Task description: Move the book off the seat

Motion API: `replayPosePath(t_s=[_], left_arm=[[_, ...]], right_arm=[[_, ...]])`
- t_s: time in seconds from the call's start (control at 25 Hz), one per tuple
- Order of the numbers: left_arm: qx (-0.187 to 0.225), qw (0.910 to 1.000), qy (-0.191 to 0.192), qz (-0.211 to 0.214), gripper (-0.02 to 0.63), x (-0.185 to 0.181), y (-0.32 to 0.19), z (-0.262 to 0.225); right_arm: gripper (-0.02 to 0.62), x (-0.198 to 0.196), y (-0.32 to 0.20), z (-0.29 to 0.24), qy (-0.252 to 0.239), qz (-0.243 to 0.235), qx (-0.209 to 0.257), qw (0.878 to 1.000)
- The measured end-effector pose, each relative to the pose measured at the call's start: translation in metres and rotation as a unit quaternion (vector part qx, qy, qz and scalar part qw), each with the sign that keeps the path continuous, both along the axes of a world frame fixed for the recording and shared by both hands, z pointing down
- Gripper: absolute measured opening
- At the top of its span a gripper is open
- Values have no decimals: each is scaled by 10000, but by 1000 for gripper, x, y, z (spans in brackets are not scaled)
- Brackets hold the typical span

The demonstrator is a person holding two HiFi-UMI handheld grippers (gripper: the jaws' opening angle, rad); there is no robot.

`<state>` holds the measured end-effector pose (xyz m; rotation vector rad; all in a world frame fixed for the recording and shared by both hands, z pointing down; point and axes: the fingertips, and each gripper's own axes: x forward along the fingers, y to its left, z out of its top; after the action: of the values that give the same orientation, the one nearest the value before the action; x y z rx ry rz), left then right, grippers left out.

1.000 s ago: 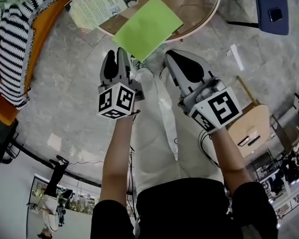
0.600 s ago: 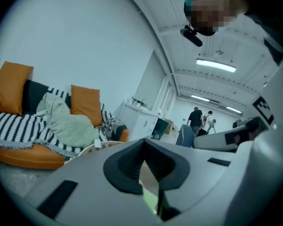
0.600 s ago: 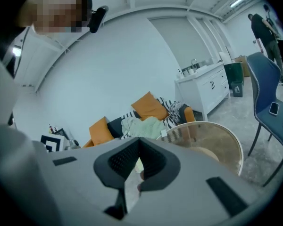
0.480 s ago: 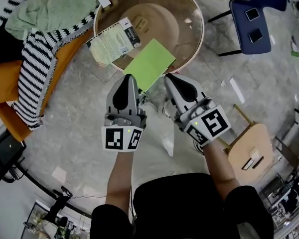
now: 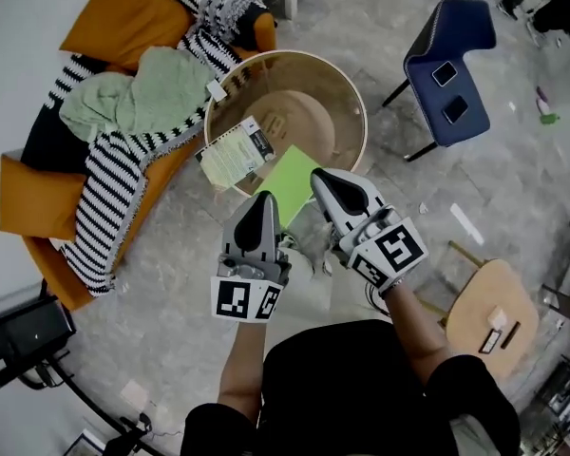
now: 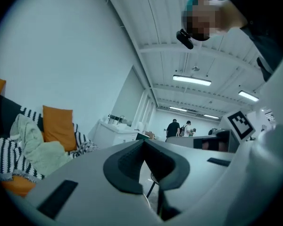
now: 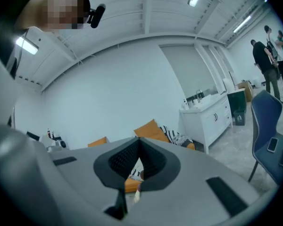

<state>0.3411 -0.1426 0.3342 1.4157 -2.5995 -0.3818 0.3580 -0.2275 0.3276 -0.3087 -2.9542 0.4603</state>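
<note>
A flat green book (image 5: 293, 180) lies on the near edge of a round glass-topped table (image 5: 347, 112). A printed booklet (image 5: 234, 152) rests on the table's left rim. My left gripper (image 5: 263, 199) hangs just short of the green book, jaws shut with nothing between them. In the left gripper view (image 6: 144, 143) it points level across the room. My right gripper (image 5: 322, 178) is beside it, its tips over the green book's right corner. Its jaws also meet at the tips and look empty (image 7: 138, 140). Both grippers cover the book's near edge.
An orange sofa (image 5: 123, 17) with a striped blanket (image 5: 114, 193) and a green throw (image 5: 142, 98) curves along the left. A blue chair (image 5: 446, 41) carrying two dark phones stands at the right. A wooden stool (image 5: 484, 307) is near my right elbow. People stand far off.
The view has pulled back and up, so the table, sofa and blue chair now show whole. Both grippers have drawn back toward my body. The left jaws have come together.
</note>
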Motion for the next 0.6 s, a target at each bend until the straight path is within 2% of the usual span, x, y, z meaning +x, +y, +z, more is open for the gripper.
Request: replayPosePath(t_s=[0.24, 0.6], left_arm=[[32, 9977, -671, 92, 9, 6, -10, -90], [275, 9936, -1098, 1, 9, 12, -14, -200]], right_arm=[[14, 3, -17, -87, -507, 175, 1, 9986], [14, 15, -15, -179, -1025, 134, 32, 9946]])
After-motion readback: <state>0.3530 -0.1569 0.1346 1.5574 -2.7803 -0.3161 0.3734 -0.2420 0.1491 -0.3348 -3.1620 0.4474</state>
